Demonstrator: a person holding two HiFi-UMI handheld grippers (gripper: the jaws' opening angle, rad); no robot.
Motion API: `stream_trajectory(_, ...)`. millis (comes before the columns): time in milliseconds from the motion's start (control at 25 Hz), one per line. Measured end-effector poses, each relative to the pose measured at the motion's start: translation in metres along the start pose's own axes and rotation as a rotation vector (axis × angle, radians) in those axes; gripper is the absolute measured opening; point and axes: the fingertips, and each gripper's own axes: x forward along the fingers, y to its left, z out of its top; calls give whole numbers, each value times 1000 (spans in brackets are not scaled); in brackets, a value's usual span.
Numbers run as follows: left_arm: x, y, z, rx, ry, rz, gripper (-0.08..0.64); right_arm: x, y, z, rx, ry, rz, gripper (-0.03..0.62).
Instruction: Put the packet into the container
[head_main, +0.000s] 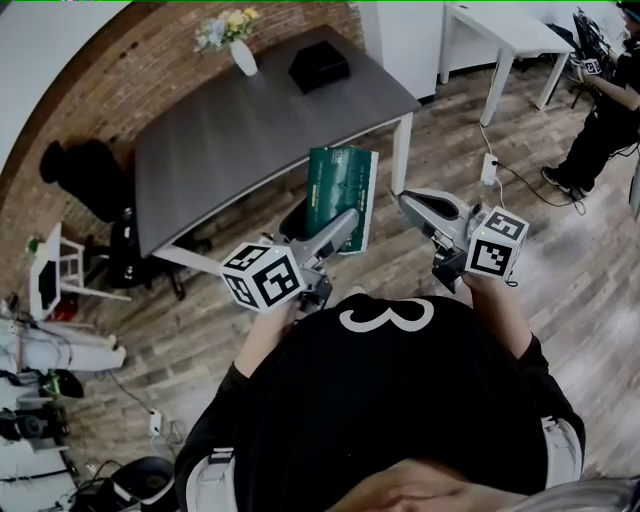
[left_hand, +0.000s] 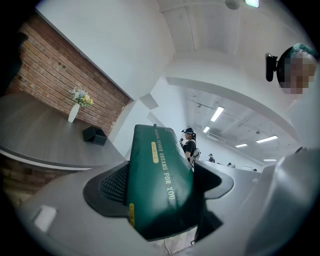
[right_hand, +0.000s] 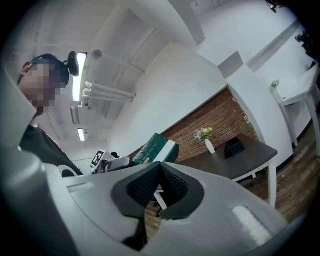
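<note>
A dark green packet (head_main: 342, 195) with gold print is clamped between the jaws of my left gripper (head_main: 338, 232), held in the air off the near edge of the grey table (head_main: 230, 140). In the left gripper view the packet (left_hand: 160, 180) fills the gap of that gripper (left_hand: 161, 184), and both pads press its sides. The container, a small black box (head_main: 320, 67), stands at the table's far end beside a white vase of flowers (head_main: 240, 50). My right gripper (head_main: 418, 207) hovers right of the packet; in its own view the gripper (right_hand: 159, 184) is shut with nothing in it.
A white table (head_main: 500, 30) stands at the back right, with a person (head_main: 600, 120) beside it. A power strip and cable (head_main: 490, 170) lie on the wooden floor. Dark chairs sit at the table's left (head_main: 85, 175), and a white stool (head_main: 55, 270) is further left.
</note>
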Motion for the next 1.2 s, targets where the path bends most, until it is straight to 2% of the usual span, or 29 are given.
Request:
stream_trajectory(200, 5, 8, 0, -11, 7, 3, 425, 1, -6, -4, 18, -7, 1, 2)
stream_trajectory(560, 71, 37, 14, -43, 35, 3, 425, 6, -77, 18, 72, 2, -32, 2)
stream_trajectory(1200, 190, 170, 70, -113, 116, -10, 423, 100, -228, 56, 189, 28, -118, 2)
